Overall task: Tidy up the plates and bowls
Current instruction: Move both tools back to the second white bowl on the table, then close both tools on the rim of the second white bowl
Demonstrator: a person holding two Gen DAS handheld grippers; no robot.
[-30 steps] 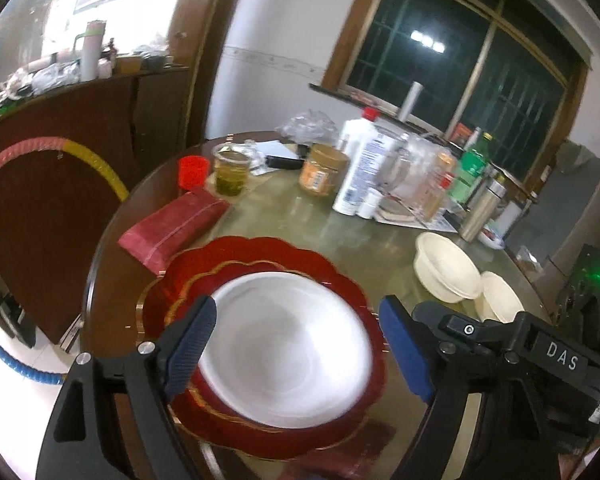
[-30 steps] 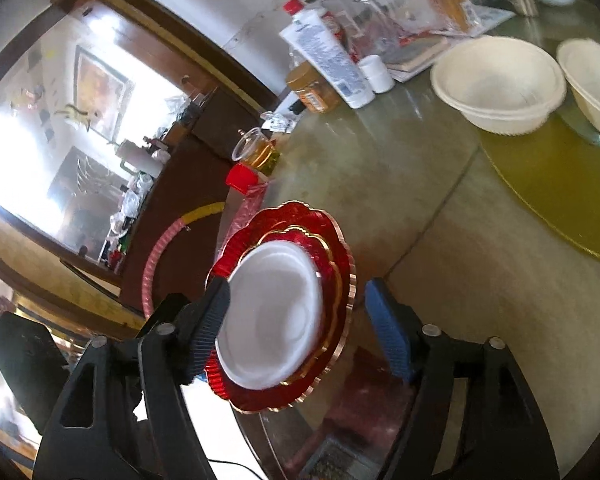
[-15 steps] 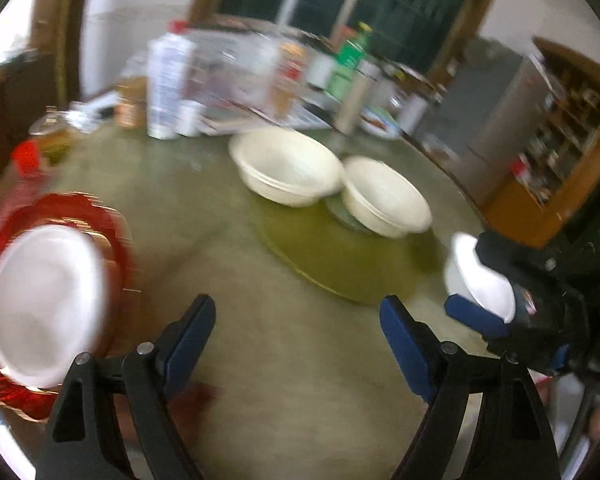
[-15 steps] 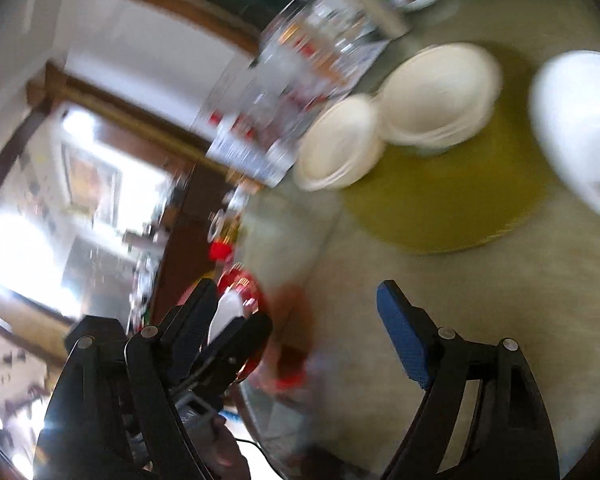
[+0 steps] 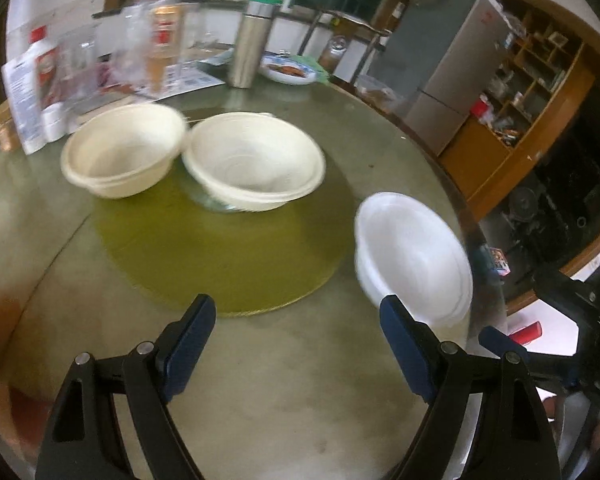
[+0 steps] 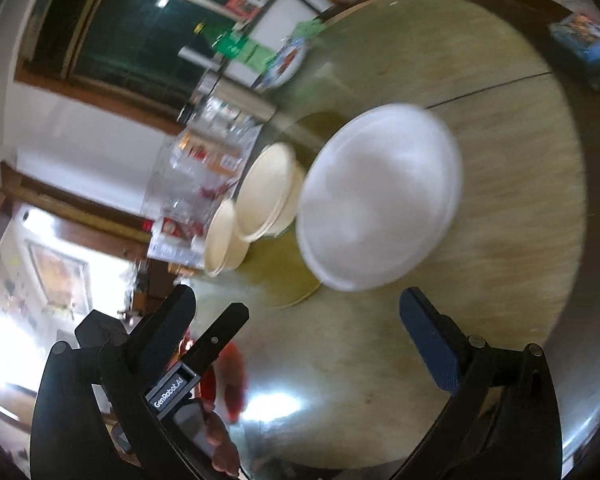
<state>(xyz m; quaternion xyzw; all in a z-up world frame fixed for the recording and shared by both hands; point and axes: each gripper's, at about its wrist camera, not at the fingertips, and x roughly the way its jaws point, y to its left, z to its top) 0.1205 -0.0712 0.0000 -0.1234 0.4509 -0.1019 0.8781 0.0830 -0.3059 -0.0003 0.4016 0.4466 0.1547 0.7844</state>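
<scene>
A white bowl (image 5: 414,254) sits near the table's right edge, just beyond my left gripper's right finger; in the right wrist view it (image 6: 380,200) lies ahead of my open right gripper (image 6: 296,334). Two cream bowls (image 5: 126,150) (image 5: 256,162) stand side by side at the back of a yellow-green round mat (image 5: 224,256); they also show in the right wrist view (image 6: 266,196) (image 6: 222,240). My left gripper (image 5: 296,344) is open and empty above the table. A blurred red plate (image 6: 230,376) shows low left behind the left gripper's body.
Bottles, a steel flask (image 5: 252,46), a dish of food (image 5: 288,70) and packets crowd the table's back edge. A grey fridge (image 5: 448,68) and wooden shelves (image 5: 528,80) stand beyond the table on the right. A small colourful box (image 6: 586,46) lies at the table's edge.
Both grippers have swung right, away from the red plate with the white plate on it, towards the bowls. The white bowl is now close in front of both. Both stay open.
</scene>
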